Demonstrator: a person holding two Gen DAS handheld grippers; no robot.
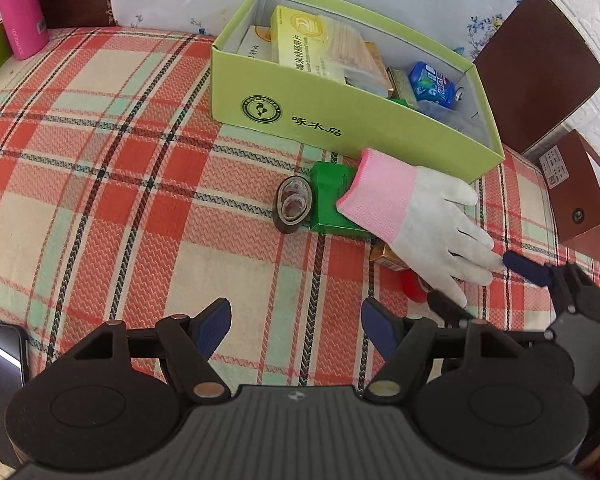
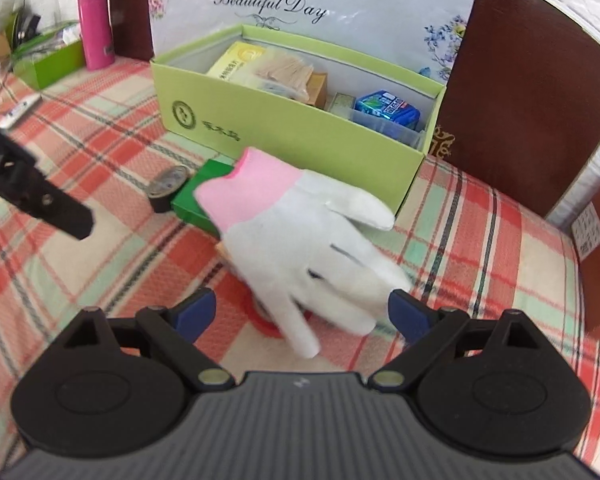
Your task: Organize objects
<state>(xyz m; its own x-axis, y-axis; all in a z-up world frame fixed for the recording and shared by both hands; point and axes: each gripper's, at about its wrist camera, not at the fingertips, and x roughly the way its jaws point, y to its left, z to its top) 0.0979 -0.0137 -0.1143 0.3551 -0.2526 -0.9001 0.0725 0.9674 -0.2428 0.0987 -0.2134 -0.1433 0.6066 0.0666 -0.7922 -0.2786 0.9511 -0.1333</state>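
Knit glove [image 2: 300, 240] — plaid cloth [image 2: 480, 232].

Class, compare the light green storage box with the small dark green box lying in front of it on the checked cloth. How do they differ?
The light green storage box is far bigger than the small dark green box. The storage box stands open-topped with packets inside; the small box looks closed. The storage box is uncovered; the small box is partly covered by a white and pink glove. The storage box is pale yellow-green, the small one deep green. Both are rectangular and sit on the checked cloth.
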